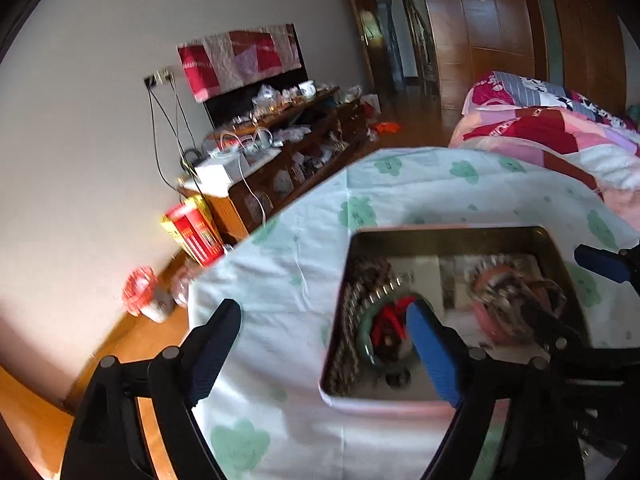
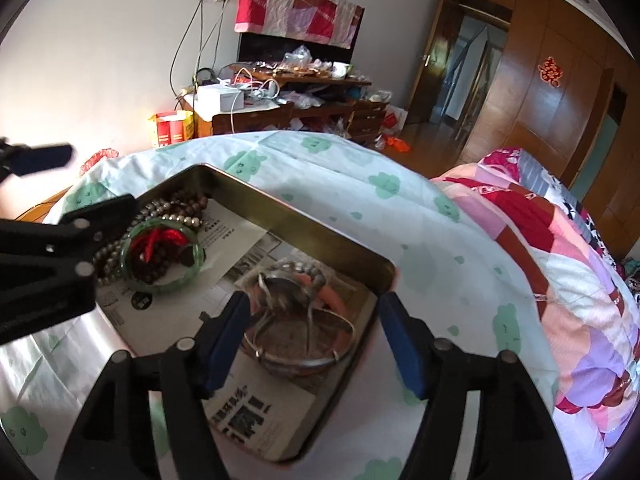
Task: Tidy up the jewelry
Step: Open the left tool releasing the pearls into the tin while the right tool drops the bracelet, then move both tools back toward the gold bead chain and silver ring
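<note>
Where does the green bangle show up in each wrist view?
Left wrist: green bangle lower centre, at the tin's near-left corner, partly behind a blue finger pad.
Right wrist: green bangle left of centre, on the tin's left side.
Shared landmark: the red cord inside the bangle.

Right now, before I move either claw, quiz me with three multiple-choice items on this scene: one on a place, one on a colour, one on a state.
1. Where does the green bangle lie?
A. on the quilt
B. in the tin tray
C. on the floor

2. What colour is the cord inside the green bangle?
A. red
B. yellow
C. white

3. How does the right claw stand?
A. shut on the silver bracelets
B. shut with nothing in it
C. open over the silver bracelets

Answers: 1 B, the tray walls enclose it; 2 A, red strands show inside the ring; 3 C, both pads stand apart, clear of the metal.
</note>
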Motion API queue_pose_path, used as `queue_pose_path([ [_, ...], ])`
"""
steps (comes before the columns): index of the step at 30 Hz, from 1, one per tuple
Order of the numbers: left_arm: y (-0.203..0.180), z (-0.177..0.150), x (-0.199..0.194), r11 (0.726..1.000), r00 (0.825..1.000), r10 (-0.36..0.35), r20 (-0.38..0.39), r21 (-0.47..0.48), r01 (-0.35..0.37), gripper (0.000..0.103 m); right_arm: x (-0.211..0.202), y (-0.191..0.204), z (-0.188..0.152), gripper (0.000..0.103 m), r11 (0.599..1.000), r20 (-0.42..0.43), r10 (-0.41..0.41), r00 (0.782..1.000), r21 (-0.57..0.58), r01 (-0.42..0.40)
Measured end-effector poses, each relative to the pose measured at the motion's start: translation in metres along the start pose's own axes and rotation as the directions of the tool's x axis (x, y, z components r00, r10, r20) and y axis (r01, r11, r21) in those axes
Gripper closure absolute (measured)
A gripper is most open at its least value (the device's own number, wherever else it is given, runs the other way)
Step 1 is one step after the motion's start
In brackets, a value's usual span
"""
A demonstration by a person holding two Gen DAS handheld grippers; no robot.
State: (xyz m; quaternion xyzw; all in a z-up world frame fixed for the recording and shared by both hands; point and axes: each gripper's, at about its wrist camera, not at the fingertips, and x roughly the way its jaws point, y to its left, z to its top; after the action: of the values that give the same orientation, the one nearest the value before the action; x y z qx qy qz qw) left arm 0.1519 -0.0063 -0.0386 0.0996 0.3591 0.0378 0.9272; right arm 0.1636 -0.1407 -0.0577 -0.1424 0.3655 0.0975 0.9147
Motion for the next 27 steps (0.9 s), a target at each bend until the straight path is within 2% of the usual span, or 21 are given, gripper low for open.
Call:
queue_pose_path([
  [2, 0.002, -0.009, -0.003, 1.0, 0.999, 0.015, -0.033, -0.017, -0.015, 0.018, -0.005, -0.001, -0.005, 0.033, 1.0, -0.007, -0.013, 1.0, 0.009, 0.013],
  [7, -0.005, -0.039, -0.022, 1.0, 0.998, 0.013, -0.058, -0.019, -0.014, 0.018, -0.016, -0.006, -0.025, 0.031, 0.996, -0.041, -0.075, 0.996, 0.048, 0.077],
  [10, -0.014, -0.056, -0.037, 1.0, 0.997, -0.003, -0.072, -0.02, 0.002, 0.018, -0.028, -0.011, -0.039, 0.03, 0.987, -0.051, -0.144, 0.988, 0.071, 0.147],
  [11, -0.018, -0.061, -0.042, 1.0, 0.997, -0.005, -0.073, -0.013, 0.005, 0.018, -0.034, -0.014, -0.042, 0.024, 0.985, -0.042, -0.151, 0.988, 0.082, 0.154],
  [12, -0.024, -0.065, -0.047, 1.0, 0.997, -0.011, -0.073, -0.002, 0.011, 0.018, -0.044, -0.017, -0.047, 0.017, 0.983, -0.026, -0.151, 0.988, 0.102, 0.153],
  [13, -0.031, -0.068, -0.05, 1.0, 0.997, -0.02, -0.071, 0.011, 0.021, 0.018, -0.051, -0.019, -0.051, 0.016, 0.98, -0.024, -0.166, 0.986, 0.11, 0.167],
  [16, -0.048, -0.077, -0.061, 0.997, 0.996, -0.061, -0.072, 0.039, 0.064, 0.018, -0.075, -0.024, -0.066, 0.016, 0.973, 0.01, -0.2, 0.98, 0.117, 0.198],
  [20, -0.072, -0.085, -0.065, 0.989, 0.988, -0.113, -0.108, 0.088, 0.122, 0.018, -0.087, -0.03, -0.081, 0.016, 0.97, -0.004, -0.21, 0.978, 0.127, 0.209],
  [27, -0.103, -0.093, -0.069, 0.973, 0.978, -0.149, -0.144, 0.152, 0.171, 0.018, -0.092, -0.049, -0.11, 0.016, 0.954, -0.051, -0.255, 0.966, 0.148, 0.259],
])
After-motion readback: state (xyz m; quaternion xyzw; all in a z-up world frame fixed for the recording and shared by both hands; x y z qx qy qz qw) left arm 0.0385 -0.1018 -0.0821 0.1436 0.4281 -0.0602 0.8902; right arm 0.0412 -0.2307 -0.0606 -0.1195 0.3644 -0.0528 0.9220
